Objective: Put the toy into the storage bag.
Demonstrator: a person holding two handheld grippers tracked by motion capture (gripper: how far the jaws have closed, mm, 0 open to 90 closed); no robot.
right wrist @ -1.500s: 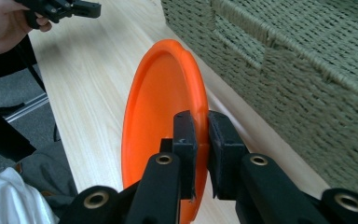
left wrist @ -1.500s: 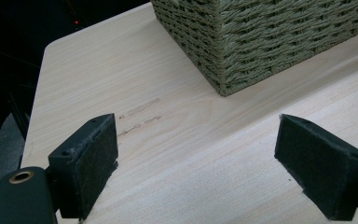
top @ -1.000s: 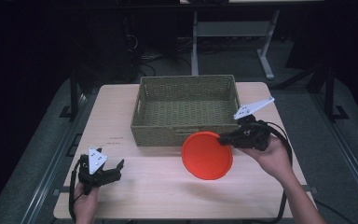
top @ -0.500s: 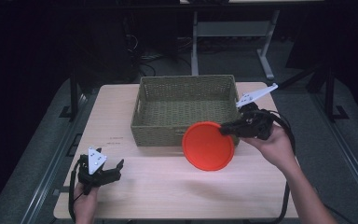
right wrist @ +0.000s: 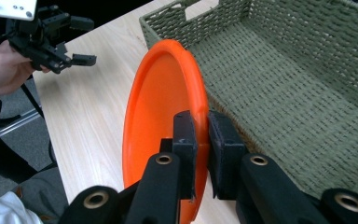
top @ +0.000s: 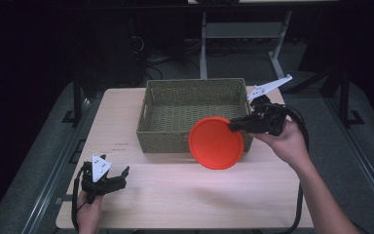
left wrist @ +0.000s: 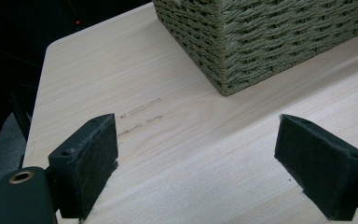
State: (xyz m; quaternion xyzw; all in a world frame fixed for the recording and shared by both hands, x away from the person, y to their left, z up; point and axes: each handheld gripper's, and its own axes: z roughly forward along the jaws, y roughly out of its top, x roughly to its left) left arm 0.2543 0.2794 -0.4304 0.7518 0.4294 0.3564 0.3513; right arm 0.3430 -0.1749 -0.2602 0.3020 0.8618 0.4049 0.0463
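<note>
The left gripper (top: 119, 176) rests low at the near left with its jaws wide apart, while the right gripper (top: 234, 126), raised at the far right, has its jaws clamped together.

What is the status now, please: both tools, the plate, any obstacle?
Right tool shut on orange plate rim, held tilted at basket front wall. Left tool open, on table. Nothing in the way.

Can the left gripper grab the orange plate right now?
Probably not. The left gripper sits open at the table's near left corner, while the orange plate is held up by the right gripper beside the basket.
</note>
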